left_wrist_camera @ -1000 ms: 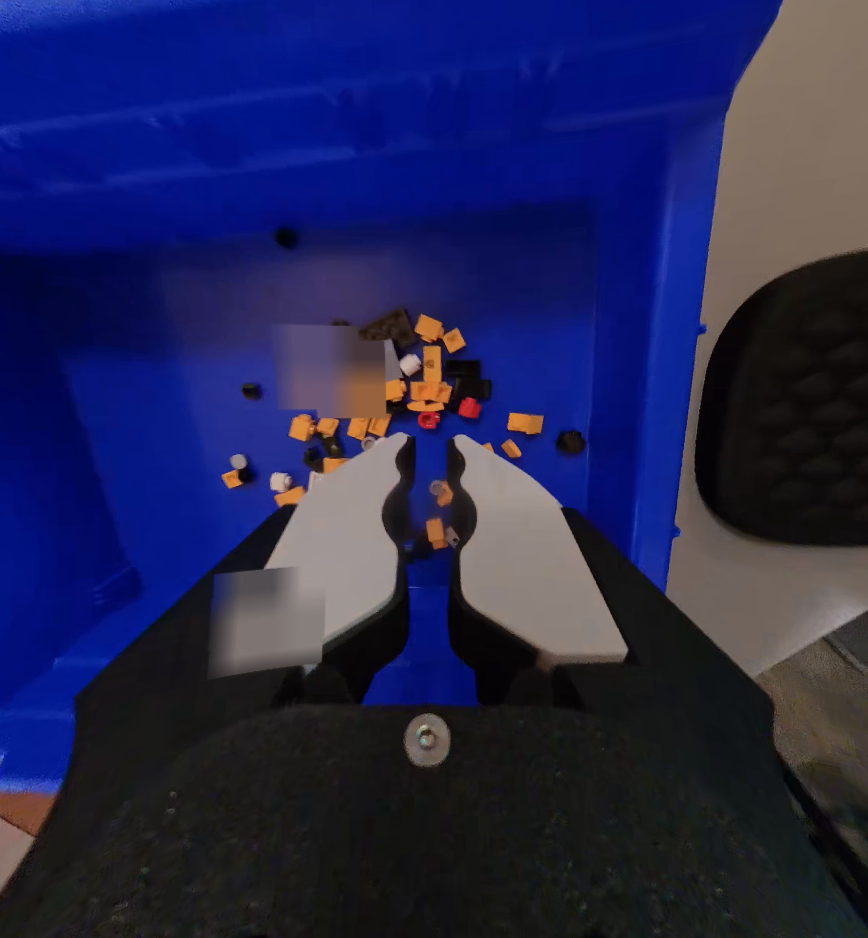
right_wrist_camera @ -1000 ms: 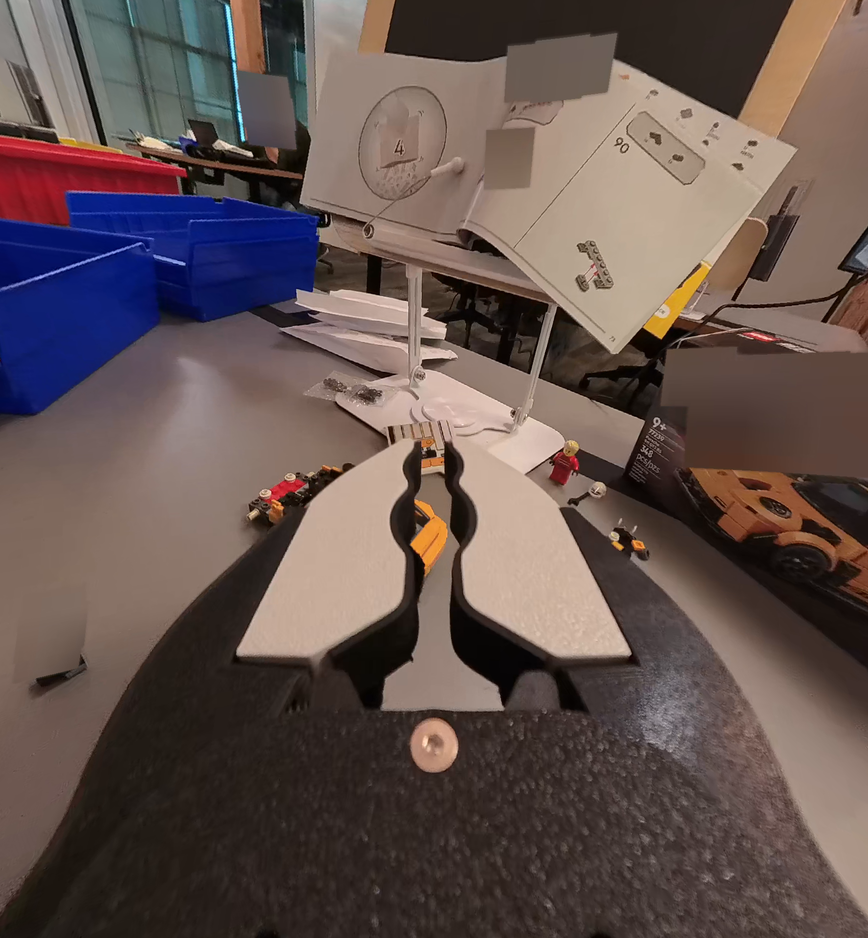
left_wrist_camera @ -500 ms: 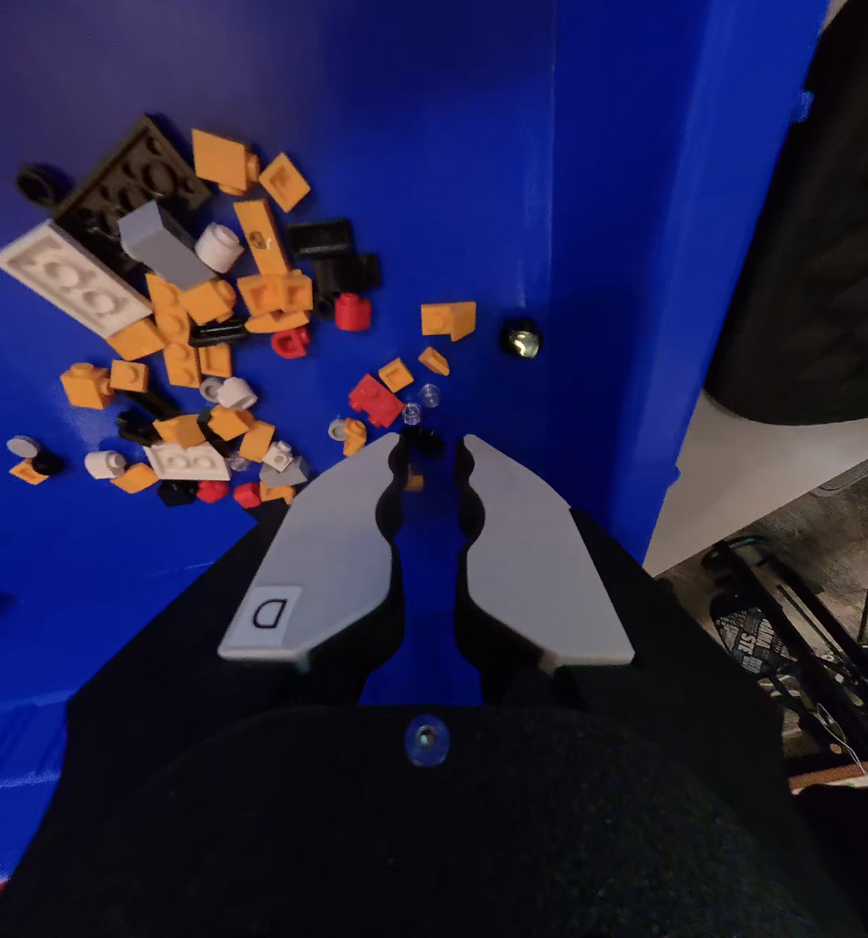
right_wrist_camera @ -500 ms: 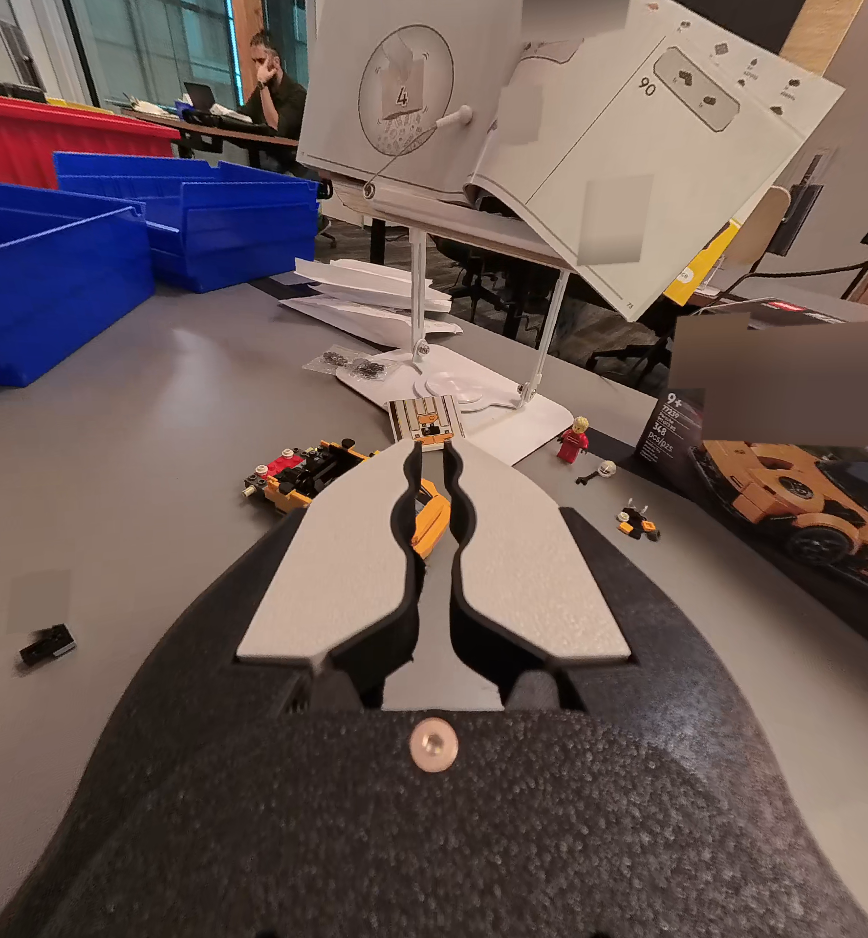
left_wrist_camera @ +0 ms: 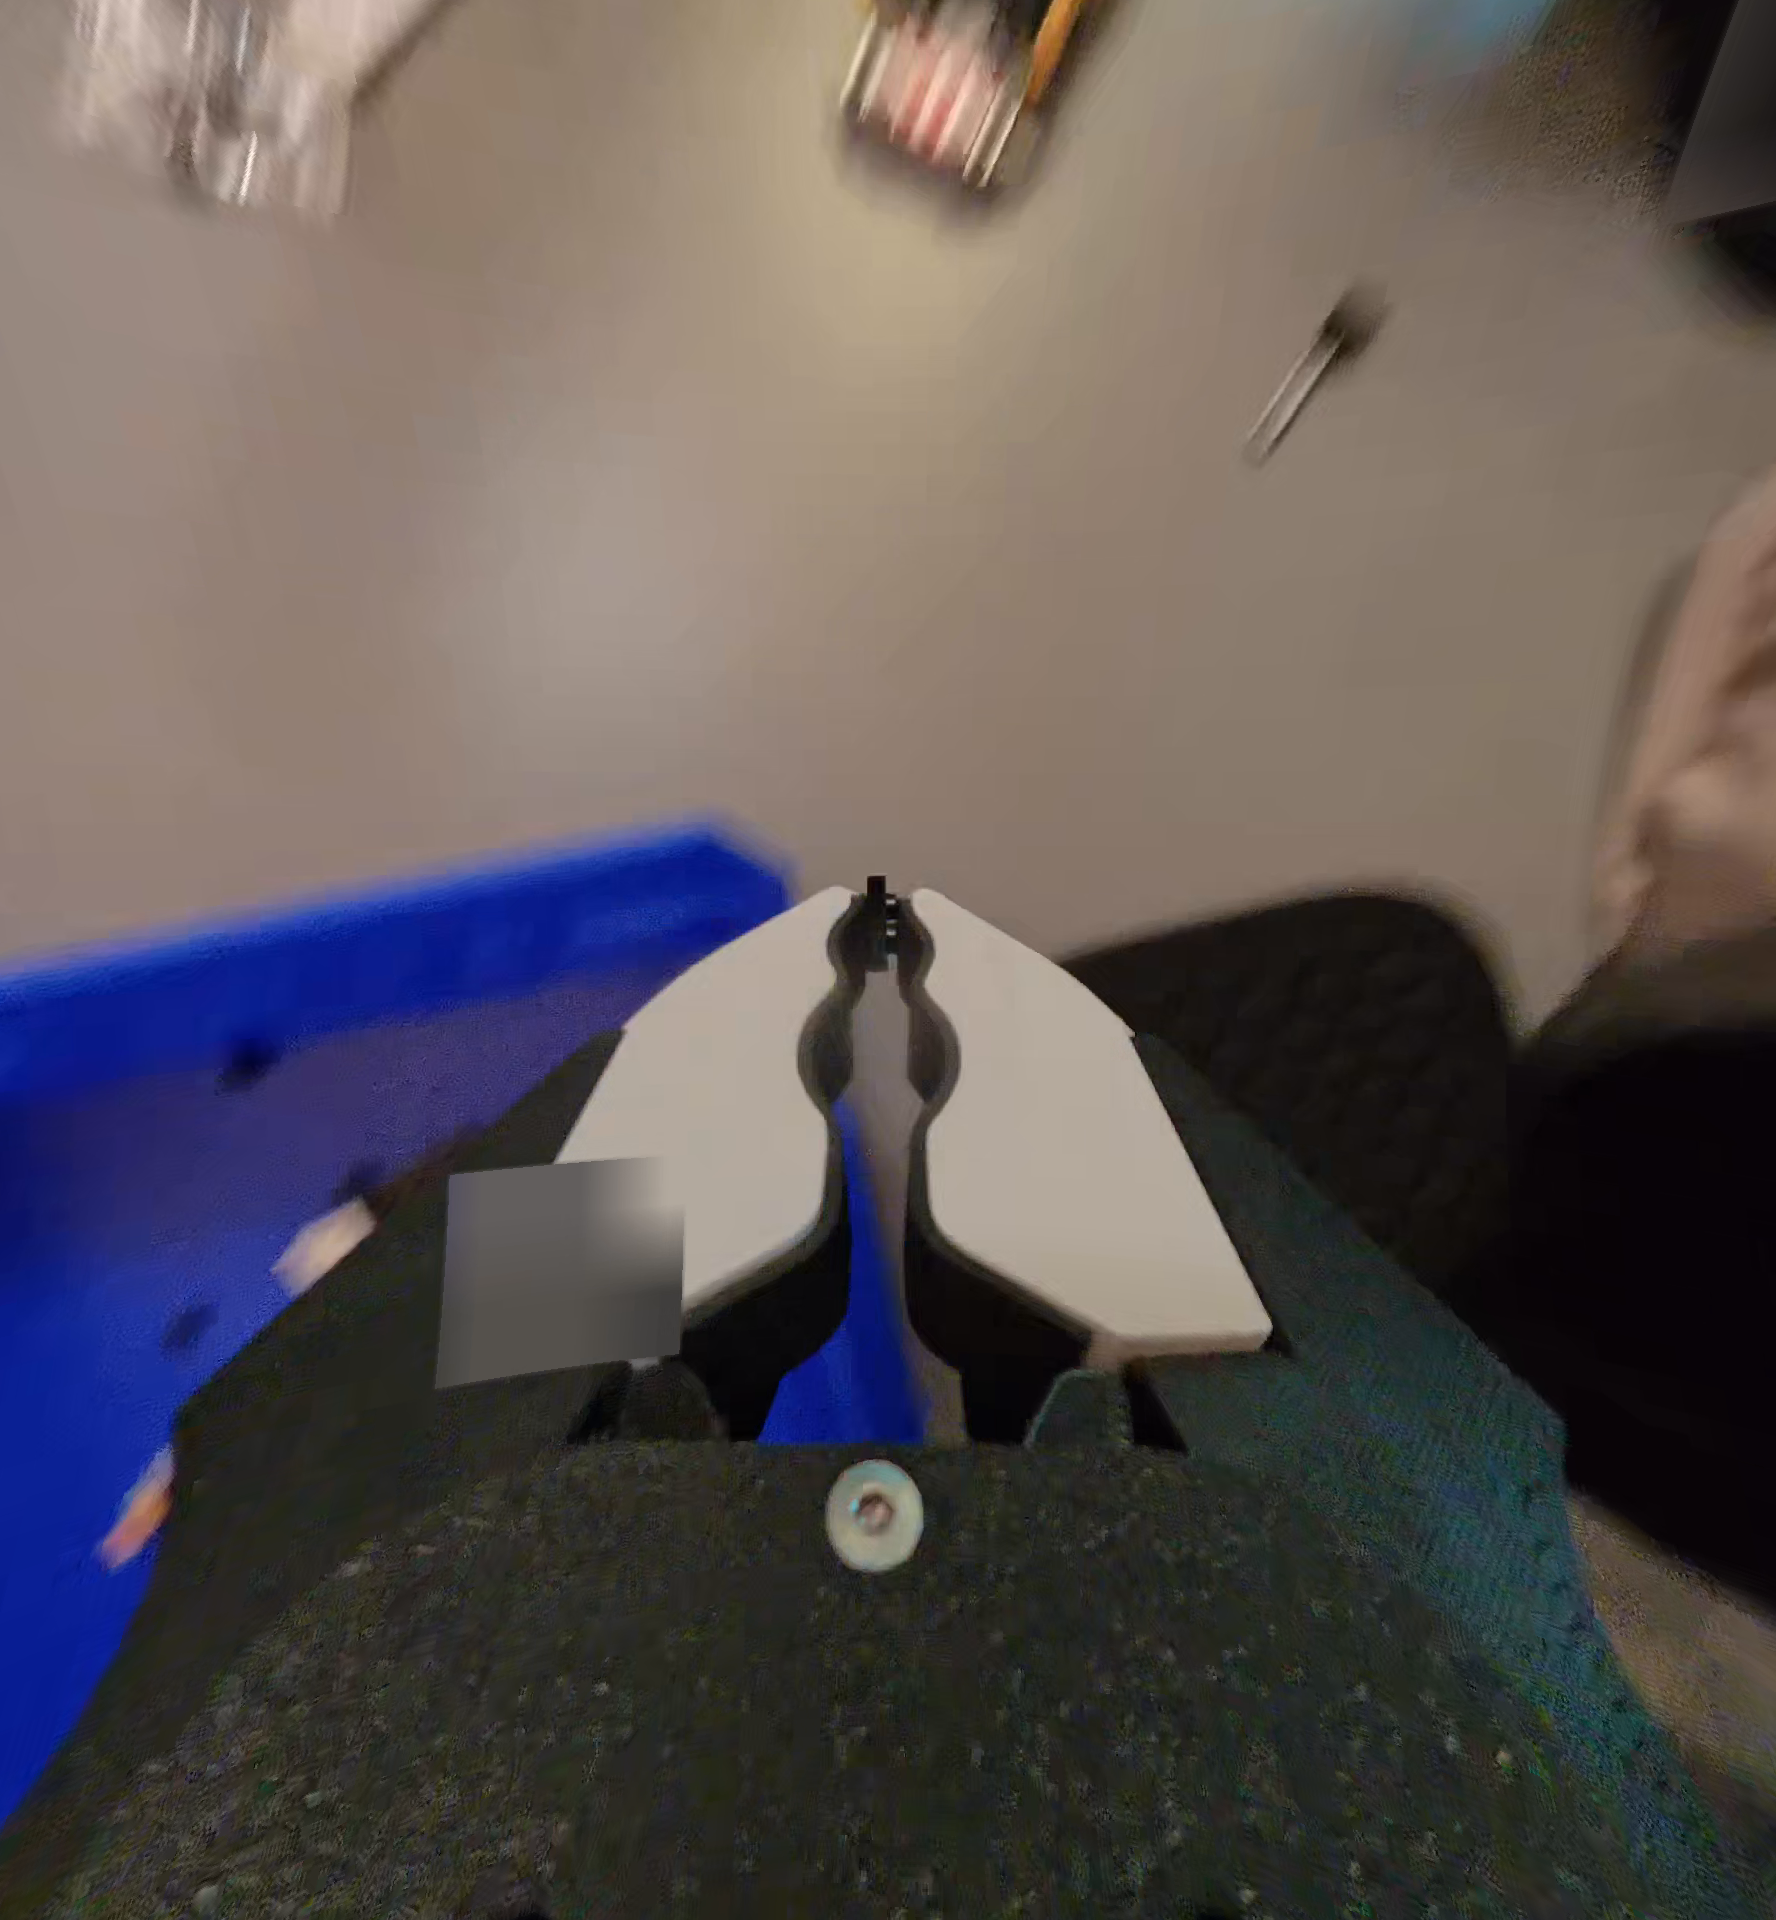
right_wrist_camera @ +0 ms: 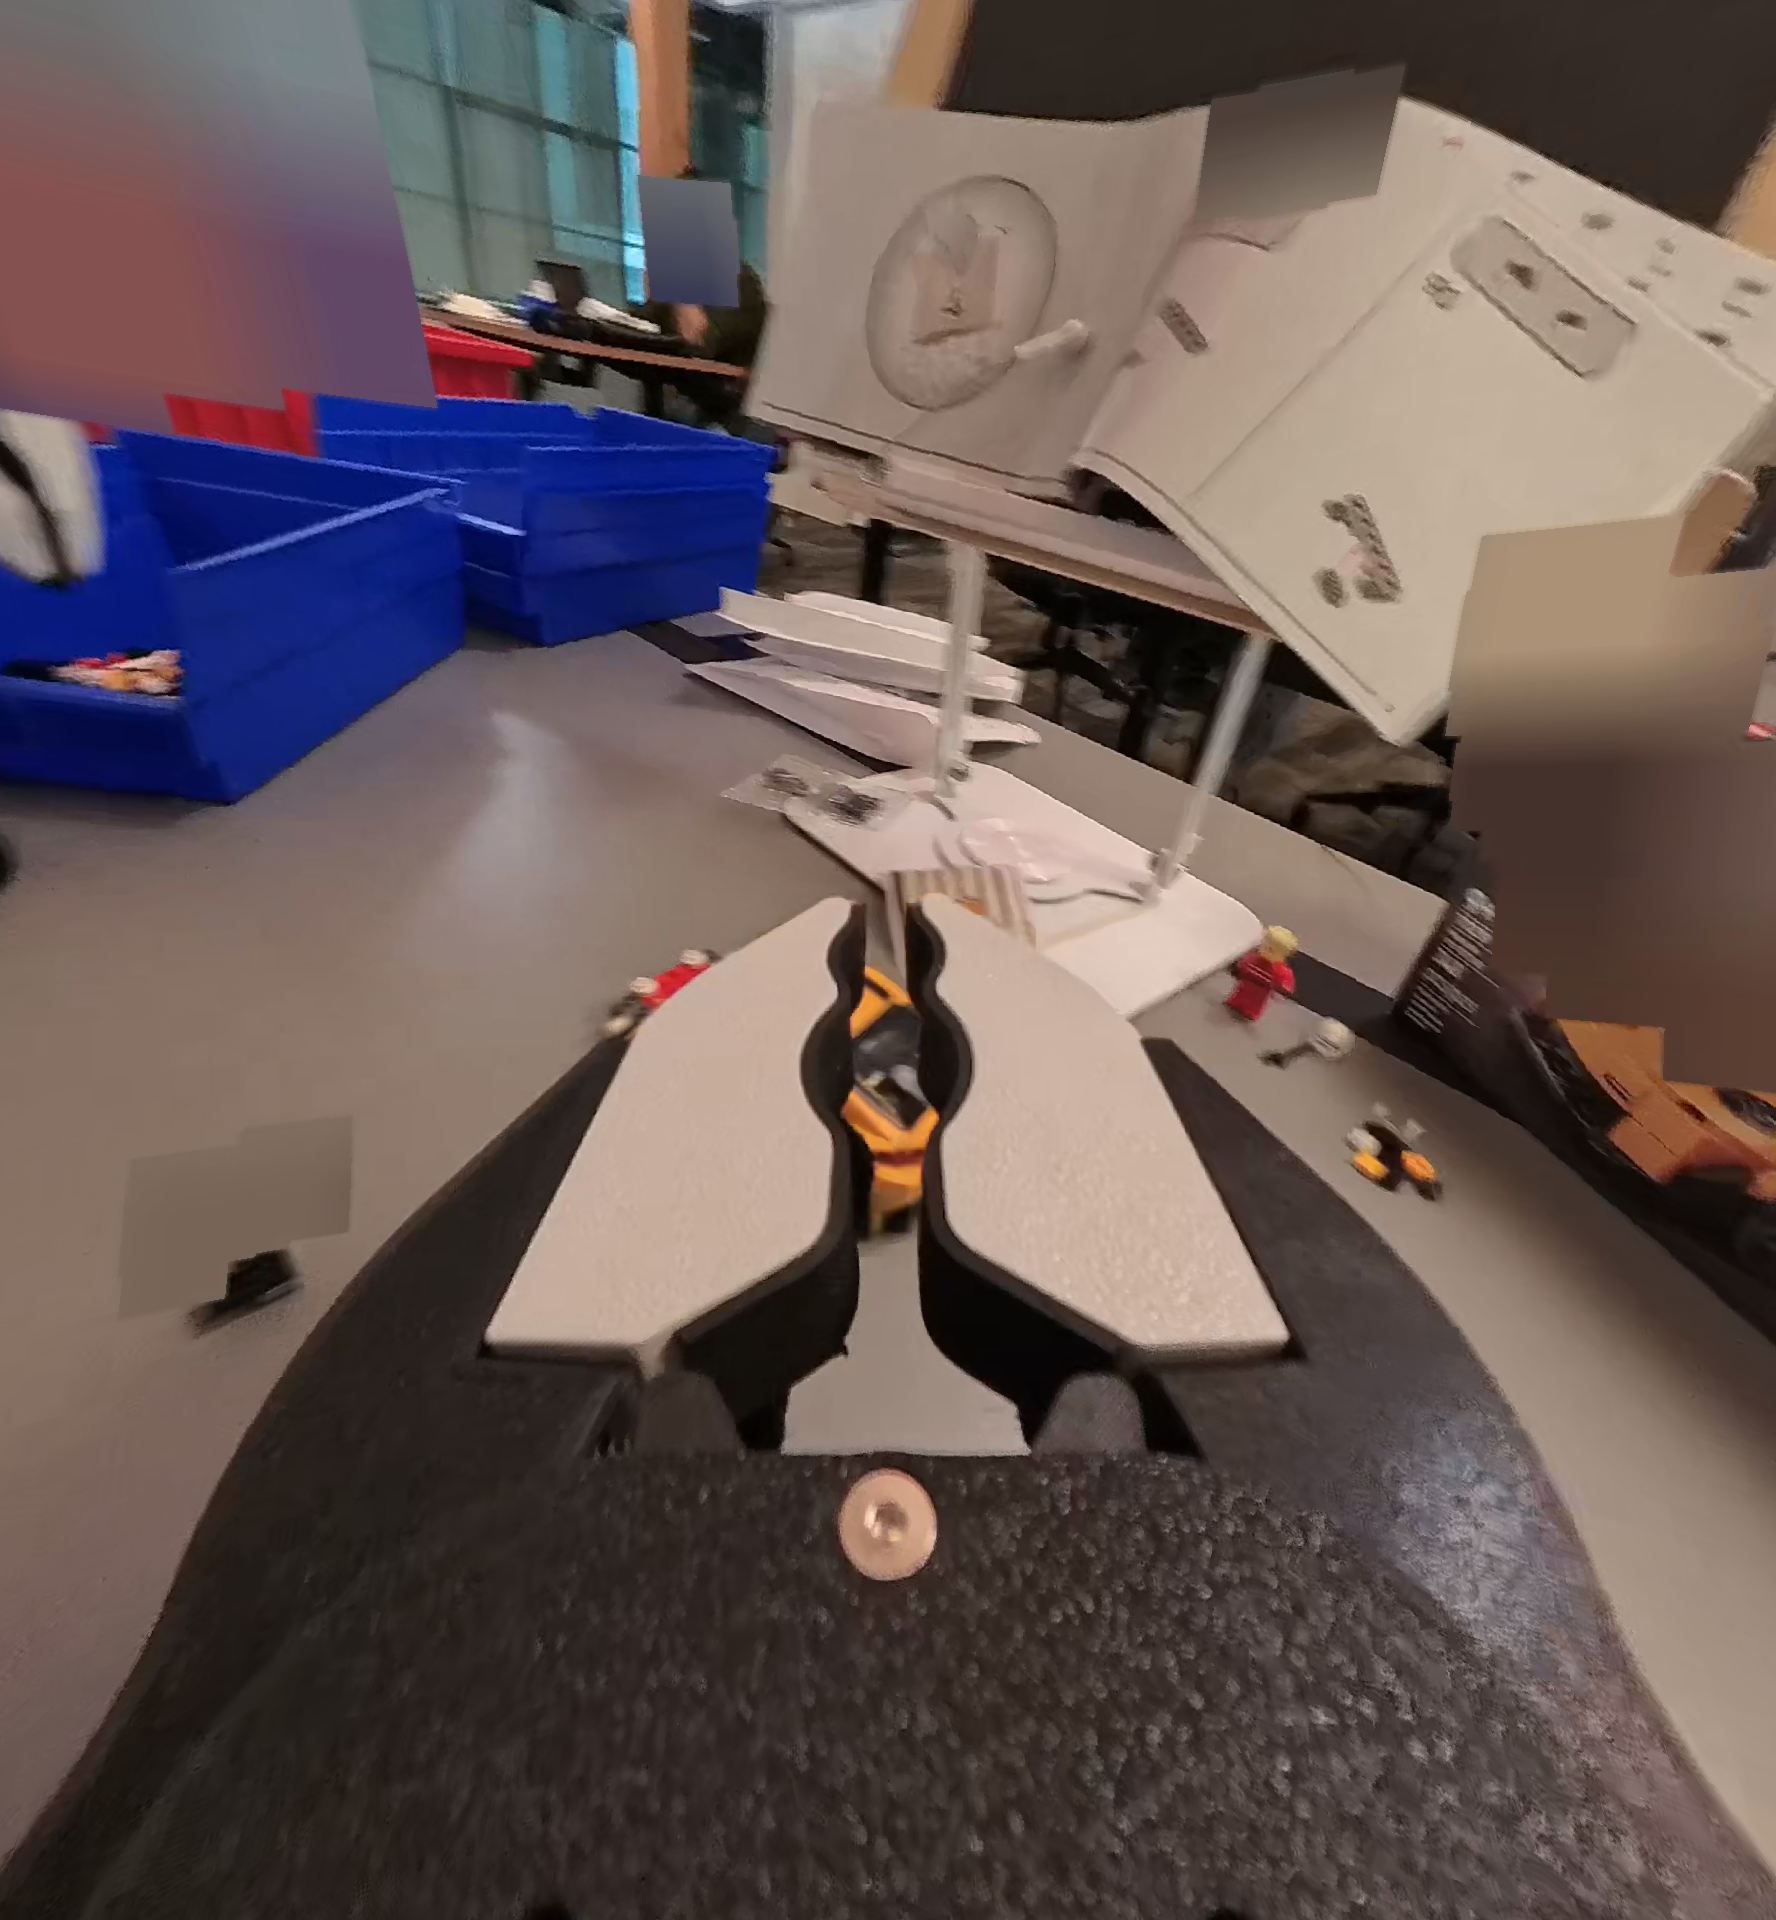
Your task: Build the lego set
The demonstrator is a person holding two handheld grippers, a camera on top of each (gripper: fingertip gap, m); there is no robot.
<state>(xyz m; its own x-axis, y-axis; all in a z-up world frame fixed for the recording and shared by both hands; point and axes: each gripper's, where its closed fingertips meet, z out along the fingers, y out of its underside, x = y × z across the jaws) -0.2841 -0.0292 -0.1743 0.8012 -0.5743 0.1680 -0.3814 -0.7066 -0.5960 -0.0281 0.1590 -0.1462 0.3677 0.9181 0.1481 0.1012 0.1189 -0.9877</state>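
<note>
My left claw (left_wrist_camera: 879, 914) pinches a black piece (left_wrist_camera: 876, 902); blue bin (left_wrist_camera: 344, 997) lower left, grey worktop (left_wrist_camera: 655, 520) above.

The left gripper (left_wrist_camera: 879, 914) pinches a tiny black piece (left_wrist_camera: 878, 906) at its tips, above the blue bin's (left_wrist_camera: 364, 997) rim. Beyond lies a grey table (left_wrist_camera: 759, 520) (much blurred), with a dark pad (left_wrist_camera: 1310, 1049) at right.
</note>
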